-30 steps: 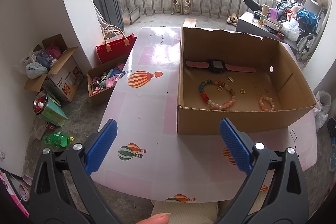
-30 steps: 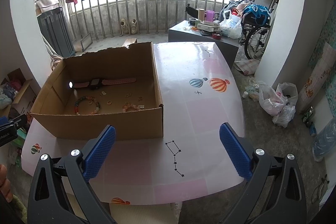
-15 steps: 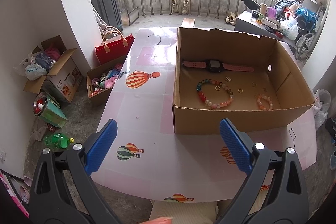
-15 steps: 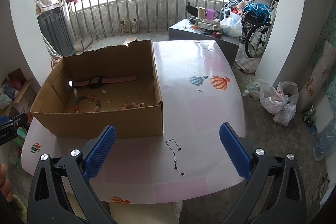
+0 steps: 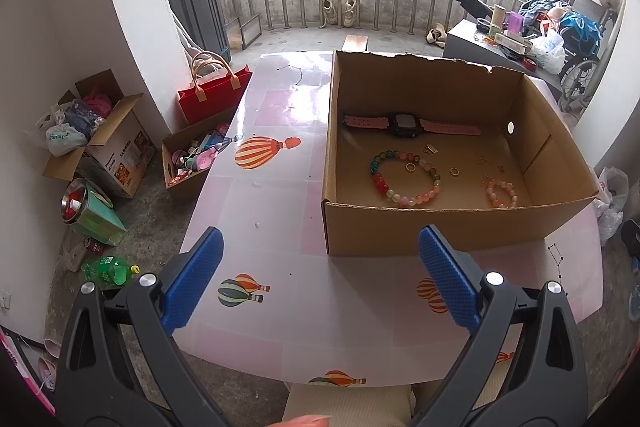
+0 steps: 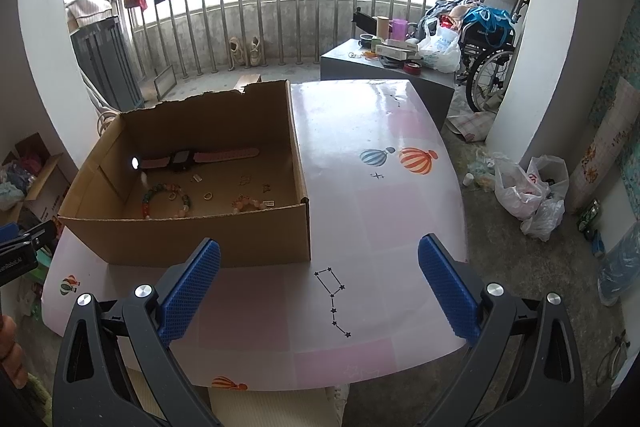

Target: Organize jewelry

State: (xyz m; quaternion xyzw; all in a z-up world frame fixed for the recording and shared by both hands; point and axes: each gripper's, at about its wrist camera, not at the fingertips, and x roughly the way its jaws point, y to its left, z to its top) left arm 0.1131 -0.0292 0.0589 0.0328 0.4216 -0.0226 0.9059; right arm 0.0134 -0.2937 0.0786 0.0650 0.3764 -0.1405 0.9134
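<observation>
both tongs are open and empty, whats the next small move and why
Probably ease the left tongs forward over the near wall of the cardboard box toward the big bead bracelet. Both tongs are open, holding nothing, short of the box. The right tongs face mostly bare table.

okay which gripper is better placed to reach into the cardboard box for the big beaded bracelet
Probably the left gripper. Its open fingers point nearly straight at the cardboard box, and the multicolored beaded bracelet lies just past the near wall. The right gripper, also open, faces bare table right of the box.
</observation>
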